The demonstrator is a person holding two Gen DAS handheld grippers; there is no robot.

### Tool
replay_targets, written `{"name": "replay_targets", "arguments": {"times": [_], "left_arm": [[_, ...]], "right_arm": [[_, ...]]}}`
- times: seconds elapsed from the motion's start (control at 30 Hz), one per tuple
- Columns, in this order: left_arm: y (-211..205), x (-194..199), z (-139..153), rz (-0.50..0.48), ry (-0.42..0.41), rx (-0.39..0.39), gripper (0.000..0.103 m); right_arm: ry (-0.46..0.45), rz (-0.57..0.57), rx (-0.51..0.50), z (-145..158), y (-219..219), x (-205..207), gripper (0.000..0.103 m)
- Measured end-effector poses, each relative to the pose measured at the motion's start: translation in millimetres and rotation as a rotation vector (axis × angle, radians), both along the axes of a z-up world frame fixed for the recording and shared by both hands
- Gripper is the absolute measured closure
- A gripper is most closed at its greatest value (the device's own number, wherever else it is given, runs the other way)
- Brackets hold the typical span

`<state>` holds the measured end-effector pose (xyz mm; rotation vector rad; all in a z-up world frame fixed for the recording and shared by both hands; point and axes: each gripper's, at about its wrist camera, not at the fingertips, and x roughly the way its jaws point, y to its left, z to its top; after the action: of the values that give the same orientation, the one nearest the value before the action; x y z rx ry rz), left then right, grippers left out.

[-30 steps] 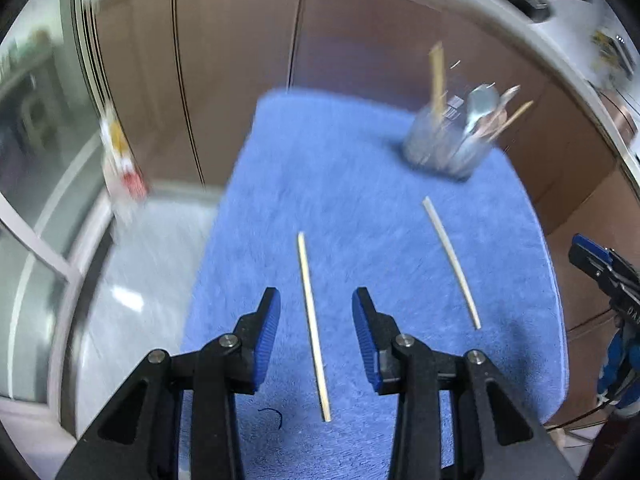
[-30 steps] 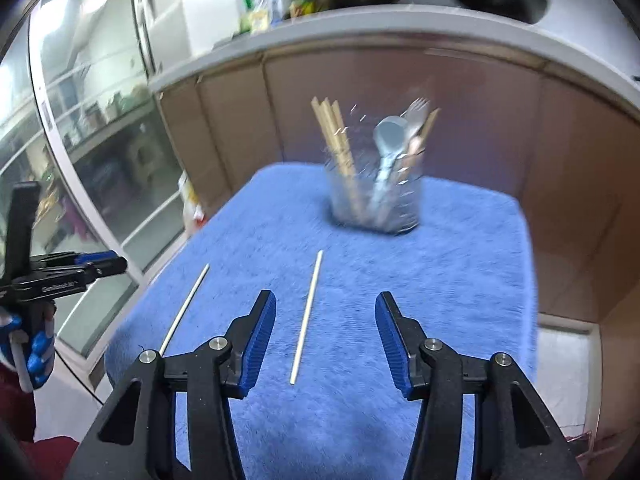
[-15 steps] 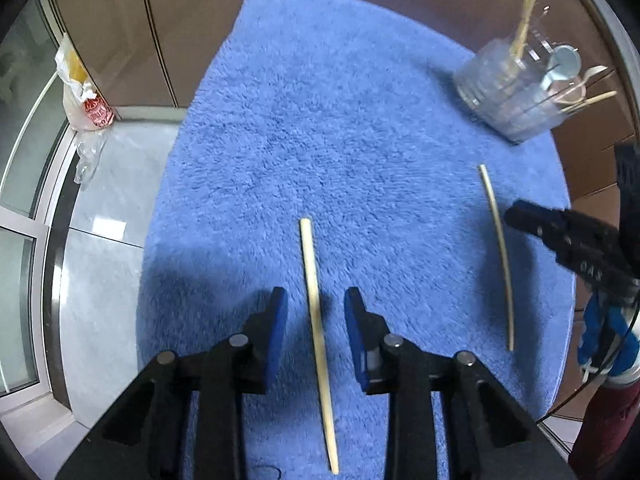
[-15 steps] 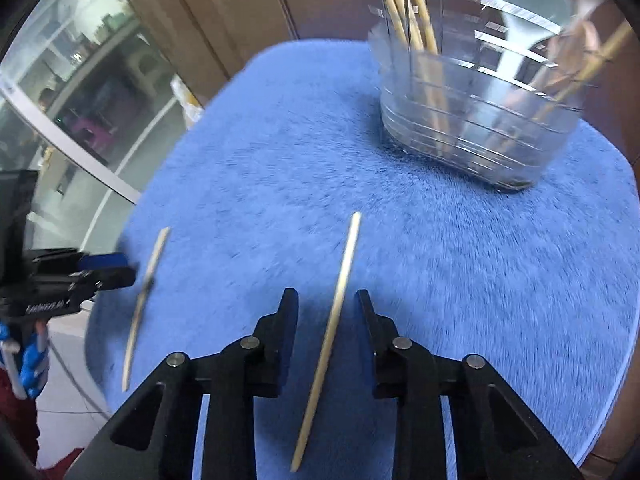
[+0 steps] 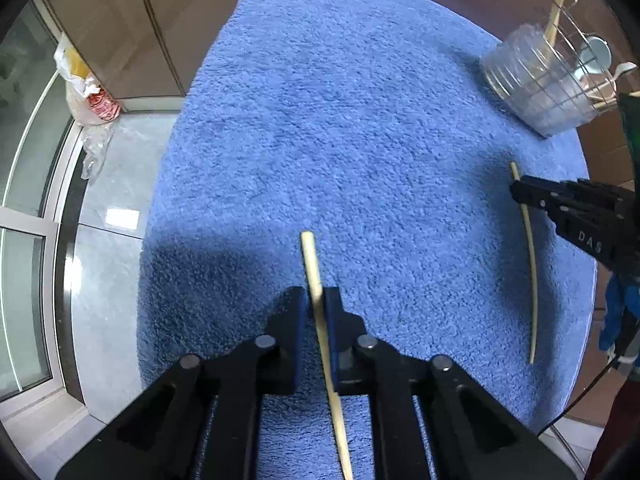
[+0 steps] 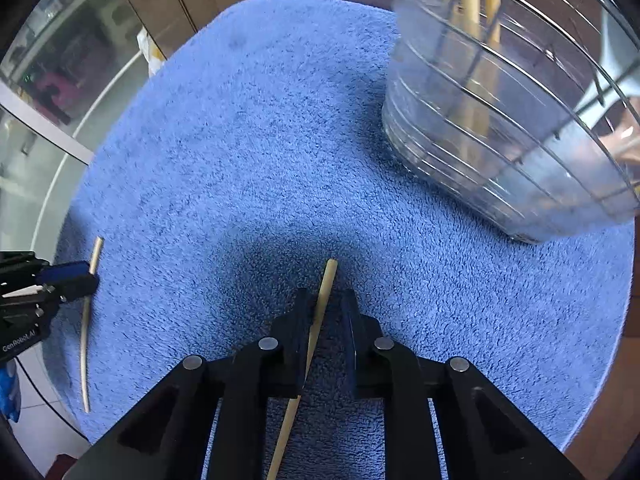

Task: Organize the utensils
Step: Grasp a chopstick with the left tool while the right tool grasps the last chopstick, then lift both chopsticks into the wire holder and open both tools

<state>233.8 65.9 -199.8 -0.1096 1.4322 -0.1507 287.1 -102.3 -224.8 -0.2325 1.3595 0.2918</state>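
Two pale wooden chopsticks lie on a blue towel (image 5: 340,120). My left gripper (image 5: 317,300) is shut on the left chopstick (image 5: 310,256), low on the towel. My right gripper (image 6: 325,300) straddles the other chopstick (image 6: 326,284); its jaws stand close together with a small gap on the right side. Each gripper and the chopstick it works on also show at the edge of the other wrist view: the right gripper (image 5: 520,192) with its chopstick (image 5: 530,248), the left gripper (image 6: 80,276) with its chopstick (image 6: 86,328). A clear wire-ringed utensil holder (image 6: 512,128) stands beyond, holding chopsticks and spoons.
The towel (image 6: 240,140) covers a small table in front of brown cabinet doors (image 5: 168,8). A plastic bag (image 5: 88,92) lies on the tiled floor to the left, next to glass doors. The holder also shows in the left wrist view (image 5: 540,84).
Both grippers dropped toward the towel and narrowed around their chopsticks. The left jaws went from wide open to shut on the chopstick; the right jaws closed to a narrow gap.
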Motion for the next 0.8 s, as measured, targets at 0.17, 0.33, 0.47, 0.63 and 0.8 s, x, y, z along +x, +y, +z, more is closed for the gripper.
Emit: {"name": "replay_targets", "arguments": {"times": [0.17,0.33,0.47,0.63,0.8], "left_arm": [[-1.8,-4.9,1.0,0.024,-0.020,0.012,0.097],[8.2,-9.5,5.4,0.062,-0.041,-0.032,0.098],[6.7,-21.0,27.9,0.051,-0.126,-0.050,0.098],[-7.2,-32.0,73.6,0.020,-0.273,-0.085,0.098],[-29.7,-35.0,129.6,-0.027,-0.460,-0.188,0.098]], "right_arm": [[-0.026,-0.006,-0.030,1.1,13.8,-3.8,0.096],[-0.062,-0.048,0.081,18.5,-6.7,-15.0,0.098],[-0.176,-0.037,0.183,52.6,-27.3,-40.8,0.098],[-0.350,-0.041,0.286,95.8,-56.8,-75.0,0.098],[-0.542,-0.074,0.356,141.2,-83.1,-98.5,0.098]]}}
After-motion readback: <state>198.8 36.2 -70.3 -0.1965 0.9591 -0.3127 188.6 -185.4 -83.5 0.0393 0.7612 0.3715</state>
